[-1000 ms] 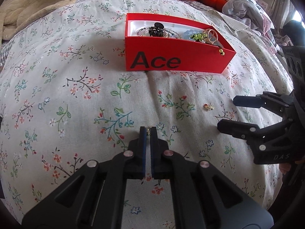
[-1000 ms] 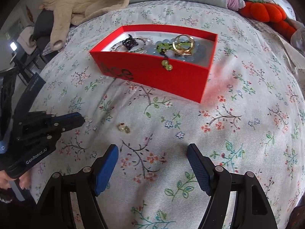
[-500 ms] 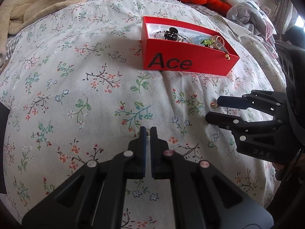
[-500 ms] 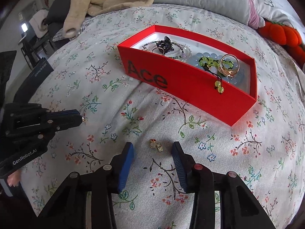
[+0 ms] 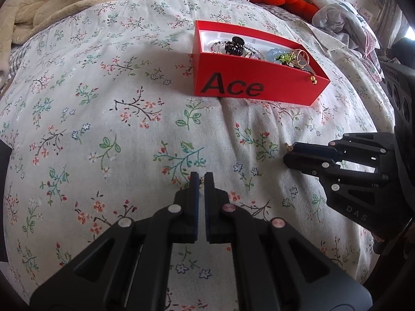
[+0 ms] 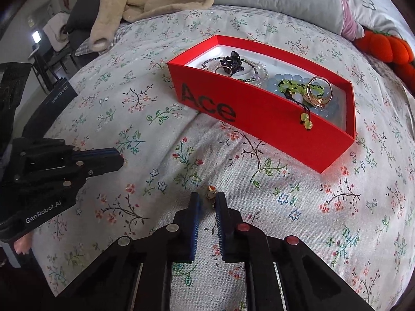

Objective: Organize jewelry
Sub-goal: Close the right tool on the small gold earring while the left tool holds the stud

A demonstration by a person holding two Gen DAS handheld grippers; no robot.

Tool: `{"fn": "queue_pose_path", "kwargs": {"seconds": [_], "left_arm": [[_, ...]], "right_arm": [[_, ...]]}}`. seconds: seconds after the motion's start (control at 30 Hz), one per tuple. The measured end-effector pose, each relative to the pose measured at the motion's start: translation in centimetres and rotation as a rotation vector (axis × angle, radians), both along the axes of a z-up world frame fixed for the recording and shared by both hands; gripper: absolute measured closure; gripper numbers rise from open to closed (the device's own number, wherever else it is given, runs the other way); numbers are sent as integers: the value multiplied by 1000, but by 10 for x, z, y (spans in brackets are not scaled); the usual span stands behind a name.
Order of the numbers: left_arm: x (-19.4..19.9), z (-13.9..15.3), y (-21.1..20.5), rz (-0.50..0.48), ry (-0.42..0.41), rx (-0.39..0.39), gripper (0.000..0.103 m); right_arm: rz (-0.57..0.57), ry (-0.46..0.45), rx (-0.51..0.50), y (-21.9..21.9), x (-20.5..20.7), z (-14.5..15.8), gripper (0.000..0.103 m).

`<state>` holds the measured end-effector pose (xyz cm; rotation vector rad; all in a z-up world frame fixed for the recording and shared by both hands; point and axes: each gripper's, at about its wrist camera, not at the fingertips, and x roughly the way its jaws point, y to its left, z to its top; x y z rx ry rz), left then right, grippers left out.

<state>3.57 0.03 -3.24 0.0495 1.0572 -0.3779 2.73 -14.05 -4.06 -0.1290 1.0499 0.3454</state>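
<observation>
Right tool fingers have narrowed around the earring since the earlier frame.

Left tool (image 5: pixel 201 181) is clenched on a tiny pale stud (image 5: pixel 202 180); right tool (image 6: pixel 207 202) brackets the small gold earring (image 6: pixel 211 191) on the floral bedspread (image 6: pixel 129 119), grip unconfirmed. The red cardboard "Ace" box (image 6: pixel 259 119) holds the remaining jewelry.

My left gripper (image 5: pixel 201 180) sits low over the floral bedspread (image 5: pixel 103 103), its fingers nearly together with a tiny pale bead-like piece (image 5: pixel 202 180) pinched at the tips. To the right, my right gripper (image 5: pixel 290 153) reaches in sideways, a small gold earring (image 5: pixel 288 145) at its tip. Beyond stands the red box (image 5: pixel 259 88) marked "Ace", holding a black clip (image 5: pixel 234 48), blue beads (image 5: pixel 275 53) and gold rings (image 5: pixel 301 58).
</observation>
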Motion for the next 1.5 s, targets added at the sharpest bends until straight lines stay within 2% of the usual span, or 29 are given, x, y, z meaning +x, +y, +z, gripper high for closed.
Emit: {"fn": "queue_pose_path", "kwargs": {"seconds": [0.37, 0.83, 0.93, 1.17, 1.33, 1.5], "left_arm": [[9, -2, -5, 37, 33, -3, 98], [28, 39, -15, 71, -22, -103, 98], [30, 43, -17, 72, -29, -119, 98], [31, 33, -13, 74, -18, -89, 98], [30, 26, -5, 79, -2, -80, 98], [29, 22, 0, 79, 5, -72, 98]], "right_arm": [[-37, -5, 71, -10, 1, 12, 98], [-91, -25, 193, -36, 10, 50, 98], [-89, 3, 183, -33, 12, 45, 91], [-40, 84, 76, -19, 11, 17, 86], [-51, 124, 68, -16, 17, 4, 82], [-68, 124, 72, -13, 22, 1, 74]]}}
